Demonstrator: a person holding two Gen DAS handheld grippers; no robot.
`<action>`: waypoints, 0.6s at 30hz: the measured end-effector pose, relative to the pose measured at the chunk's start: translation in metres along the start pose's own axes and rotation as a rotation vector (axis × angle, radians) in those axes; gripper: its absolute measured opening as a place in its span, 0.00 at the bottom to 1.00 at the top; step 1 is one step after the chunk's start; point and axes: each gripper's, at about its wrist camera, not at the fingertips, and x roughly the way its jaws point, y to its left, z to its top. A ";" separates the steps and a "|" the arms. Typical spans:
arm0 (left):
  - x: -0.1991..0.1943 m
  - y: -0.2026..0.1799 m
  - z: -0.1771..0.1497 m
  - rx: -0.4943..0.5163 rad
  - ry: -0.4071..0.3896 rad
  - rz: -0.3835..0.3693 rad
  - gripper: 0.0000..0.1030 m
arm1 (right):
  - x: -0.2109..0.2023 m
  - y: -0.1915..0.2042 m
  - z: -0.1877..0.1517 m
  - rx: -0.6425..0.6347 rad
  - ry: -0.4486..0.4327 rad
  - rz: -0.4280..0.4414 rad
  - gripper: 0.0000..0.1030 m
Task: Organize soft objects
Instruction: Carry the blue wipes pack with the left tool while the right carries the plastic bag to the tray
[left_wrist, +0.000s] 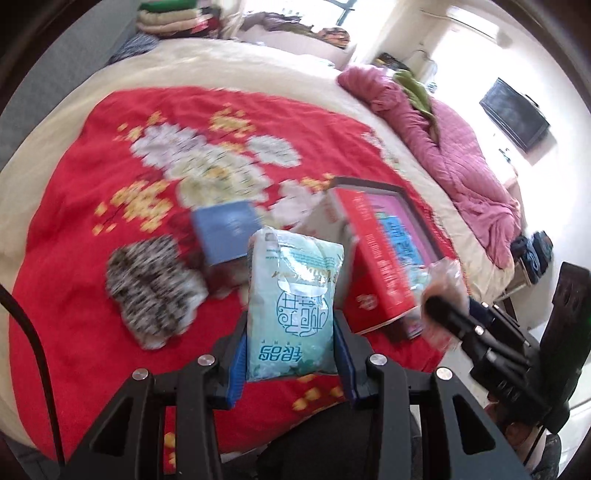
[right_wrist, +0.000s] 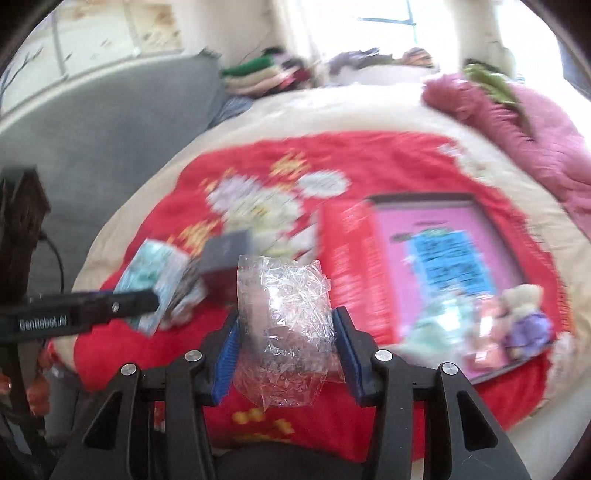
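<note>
My left gripper (left_wrist: 291, 332) is shut on a pale teal tissue pack (left_wrist: 295, 288), held upright above the red blanket (left_wrist: 110, 147). My right gripper (right_wrist: 286, 325) is shut on a crinkled clear plastic bag (right_wrist: 284, 295), whose contents are too blurred to make out. Each gripper shows in the other view: the right gripper (left_wrist: 443, 310) with its bag (left_wrist: 443, 273), and the left gripper (right_wrist: 147, 299) with the tissue pack (right_wrist: 155, 273). An open red box (right_wrist: 347, 258) with a pink inside lies ahead. It holds a teddy bear (right_wrist: 524, 314) and other soft packs.
A speckled fuzzy cloth (left_wrist: 151, 291) and a blue box (left_wrist: 225, 229) lie on the blanket left of the red box (left_wrist: 376, 258). A pink quilt (left_wrist: 443, 147) is bunched along the bed's right side. A grey padded headboard (right_wrist: 110, 129) stands at the left, with folded linen behind.
</note>
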 end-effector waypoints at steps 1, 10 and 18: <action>0.001 -0.008 0.003 0.013 -0.002 -0.006 0.40 | -0.008 -0.008 0.000 0.009 -0.012 -0.015 0.48; 0.029 -0.104 0.031 0.166 0.000 -0.057 0.40 | -0.053 -0.090 0.008 0.156 -0.122 -0.150 0.48; 0.074 -0.177 0.034 0.281 0.065 -0.105 0.40 | -0.070 -0.147 -0.004 0.244 -0.148 -0.233 0.48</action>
